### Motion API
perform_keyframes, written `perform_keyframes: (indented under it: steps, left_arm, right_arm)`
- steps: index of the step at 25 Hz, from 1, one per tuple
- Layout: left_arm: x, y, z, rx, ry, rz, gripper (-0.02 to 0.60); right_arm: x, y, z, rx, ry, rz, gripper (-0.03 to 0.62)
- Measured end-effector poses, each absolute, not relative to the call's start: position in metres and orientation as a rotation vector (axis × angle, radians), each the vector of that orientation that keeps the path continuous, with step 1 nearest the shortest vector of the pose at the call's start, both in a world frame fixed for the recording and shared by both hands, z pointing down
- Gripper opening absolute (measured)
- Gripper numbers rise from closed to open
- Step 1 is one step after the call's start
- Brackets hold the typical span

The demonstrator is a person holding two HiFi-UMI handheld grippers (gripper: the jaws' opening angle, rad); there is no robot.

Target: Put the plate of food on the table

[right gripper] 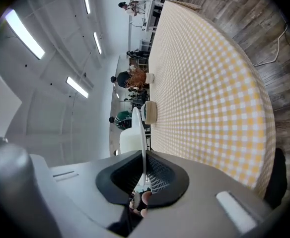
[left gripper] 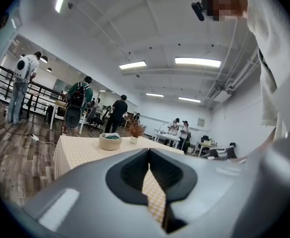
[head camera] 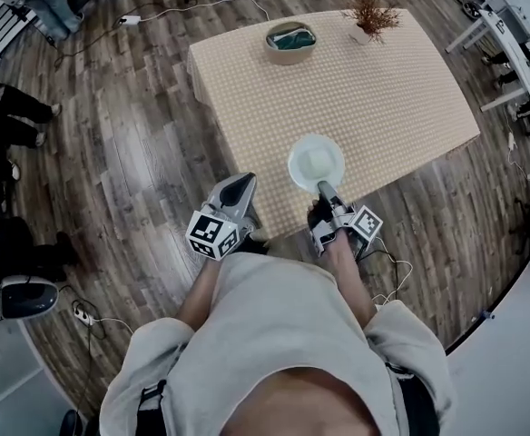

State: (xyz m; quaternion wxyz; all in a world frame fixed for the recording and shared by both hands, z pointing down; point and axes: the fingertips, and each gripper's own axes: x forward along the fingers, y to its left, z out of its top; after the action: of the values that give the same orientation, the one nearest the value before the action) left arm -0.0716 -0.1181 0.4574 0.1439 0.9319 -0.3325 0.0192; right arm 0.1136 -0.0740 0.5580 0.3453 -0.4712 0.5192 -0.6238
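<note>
Room: an open hall with a wood-plank floor (head camera: 129,153); people stand and sit well off at the far and left sides.
Tabletop: covered in checked cloth (head camera: 383,89); a basket (head camera: 290,42) and a potted dried plant (head camera: 371,16) stand at its far edge, well apart from the near edge.
Plate: a pale plate (head camera: 316,163) with pale food on it, above the near edge of the tabletop and, by my reading, not yet set down.
Right claw: the right claw (head camera: 324,189) pinches the plate's near rim, which shows edge-on between the pads in the right gripper view.
Left claw: the left claw (head camera: 238,189) is pressed together with nothing in it, near left of the plate.
Risk, tilt: a one-sided rim grip could let the far side droop and the food slide off.
Risk, edge: set down this near the edge, the plate could overhang and tip to the floor.
Risk, release: letting go before the base rests flat could drop or jolt it.
</note>
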Motion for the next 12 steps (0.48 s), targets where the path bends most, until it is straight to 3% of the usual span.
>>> perform_keyframes:
  steps: [12]
  left_arm:
    - [-0.068,-0.143,0.464,2.664,-0.981,0.074,0.009]
  right_arm:
    - [0.118,-0.105,0.556,-1.194,1.351,-1.632,0.010]
